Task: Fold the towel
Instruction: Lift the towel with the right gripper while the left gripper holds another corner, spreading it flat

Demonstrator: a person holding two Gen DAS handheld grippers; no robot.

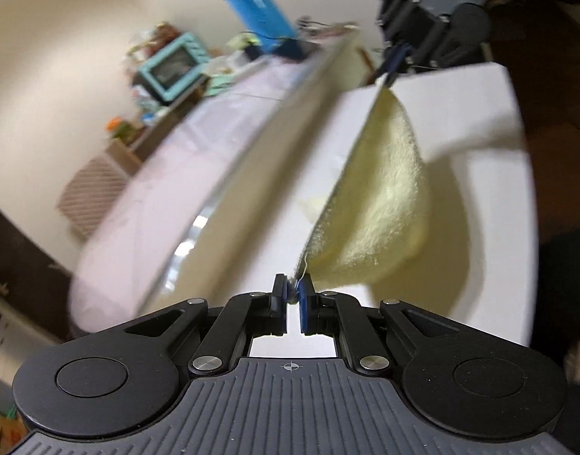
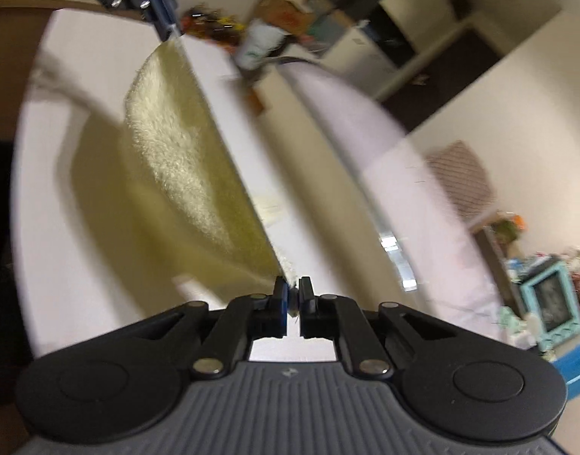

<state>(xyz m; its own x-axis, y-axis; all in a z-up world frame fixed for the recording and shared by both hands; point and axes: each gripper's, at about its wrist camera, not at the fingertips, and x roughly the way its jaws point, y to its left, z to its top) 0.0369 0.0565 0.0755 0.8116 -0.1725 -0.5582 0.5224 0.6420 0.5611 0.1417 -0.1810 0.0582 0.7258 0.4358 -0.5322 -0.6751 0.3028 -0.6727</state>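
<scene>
- Counting the task's things gives one pale yellow towel, two grippers, and one white table beneath them.
- Left gripper: its jaws are clenched on one corner of the towel, with a loose thread showing at the pinch.
- Right gripper: its jaws are likewise clenched on another corner of the same towel; in the left wrist view it shows at the upper right, and the left one shows at the top of the right wrist view.
- One towel edge runs taut in a straight line between the two grippers, raised off the table; the rest of the cloth sags below that edge in a rounded belly, casting a dark shadow on the white top.
- Whether the lowest fold of the towel touches the table I cannot tell, as blur and shadow hide it.
- A small pale patch lies on the tabletop beside the taut edge; too blurred to tell what it is.
- The table's curved near edge meets dark floor on the towel's hanging side, and bare white top shows on both sides of the towel.
- Beyond the table's far edge lies one long pale pink surface, blurred.
- Further off stand one turquoise oven-like box, one blue container and a shelf of small clutter, all well apart from the towel.
</scene>
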